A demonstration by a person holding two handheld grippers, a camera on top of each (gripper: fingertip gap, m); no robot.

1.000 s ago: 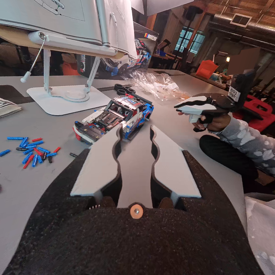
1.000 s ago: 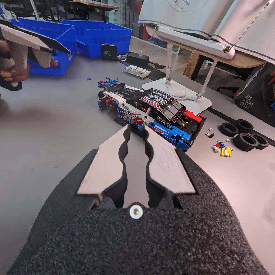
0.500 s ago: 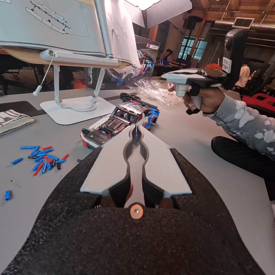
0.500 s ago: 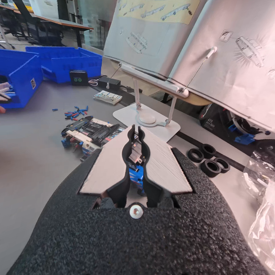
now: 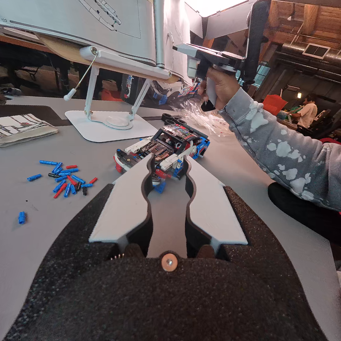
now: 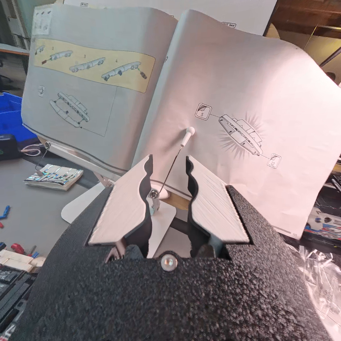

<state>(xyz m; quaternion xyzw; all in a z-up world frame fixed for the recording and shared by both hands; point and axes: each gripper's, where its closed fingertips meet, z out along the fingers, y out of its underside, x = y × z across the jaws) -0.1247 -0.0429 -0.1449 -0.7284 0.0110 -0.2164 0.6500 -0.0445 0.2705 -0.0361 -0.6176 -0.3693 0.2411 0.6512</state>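
A brick-built race car [image 5: 162,147] without wheels sits on the grey table [image 5: 55,230]. My left gripper [image 5: 167,159] is open and empty, low over the table just in front of the car. My right gripper [image 6: 169,160] is open and empty, raised in front of an open instruction booklet [image 6: 239,103] on a white stand [image 5: 110,127]. Its fingers flank the stand's wire page clip [image 6: 182,145] without touching it. The right gripper also shows in the left wrist view [image 5: 186,48], held by a hand near the booklet's right page.
Loose blue, red and black pins [image 5: 64,180] lie left of the car. Black tyres [image 5: 171,118] and a clear plastic bag [image 5: 203,120] lie behind it. A folded sticker sheet [image 6: 55,177] lies left of the stand. Blue bins [image 6: 9,118] stand at far left. The grippers' ends are close to 35 cm from one another.
Both grippers shut half a second ago and have opened again. The right gripper rose from the car up to the booklet. The left gripper stayed near the car.
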